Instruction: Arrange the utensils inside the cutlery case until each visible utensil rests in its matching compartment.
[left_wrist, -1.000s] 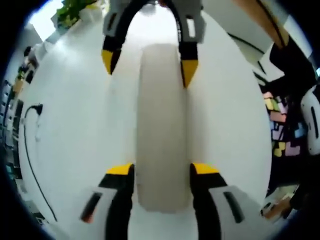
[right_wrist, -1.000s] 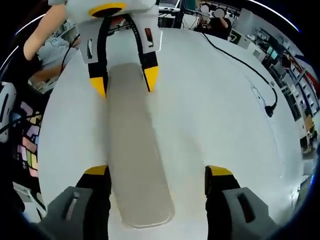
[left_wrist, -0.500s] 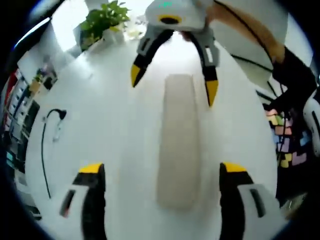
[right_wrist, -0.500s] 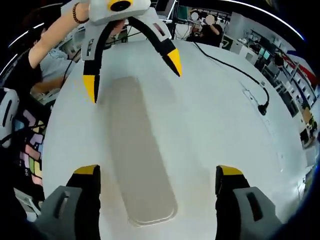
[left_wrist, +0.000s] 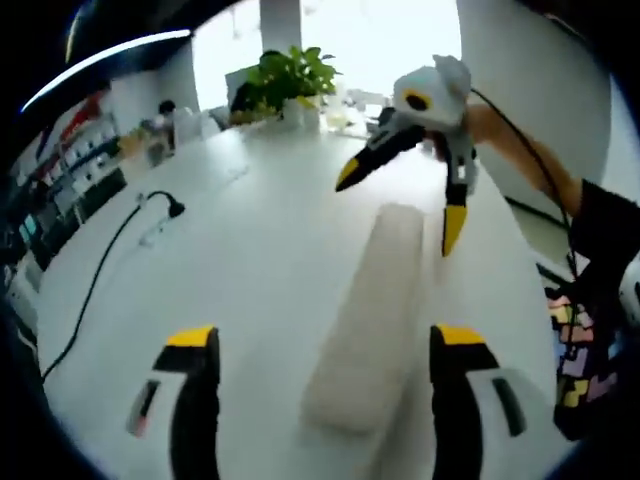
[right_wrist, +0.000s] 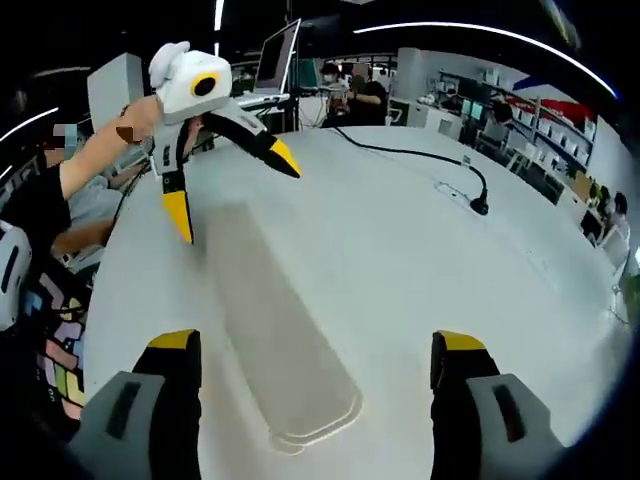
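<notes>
Lying lengthwise between opened tongs (left_wrist: 318, 350), cutlery case (left_wrist: 375, 310).

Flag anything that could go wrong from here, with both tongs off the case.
The cutlery case lies closed on the white table, so no utensil or compartment can be checked yet. Both the left tongs and right tongs are open and clear of it; a one-sided grab at the lid may just slide the case. The black cable lies further off, a possible snag on wide swings.
</notes>
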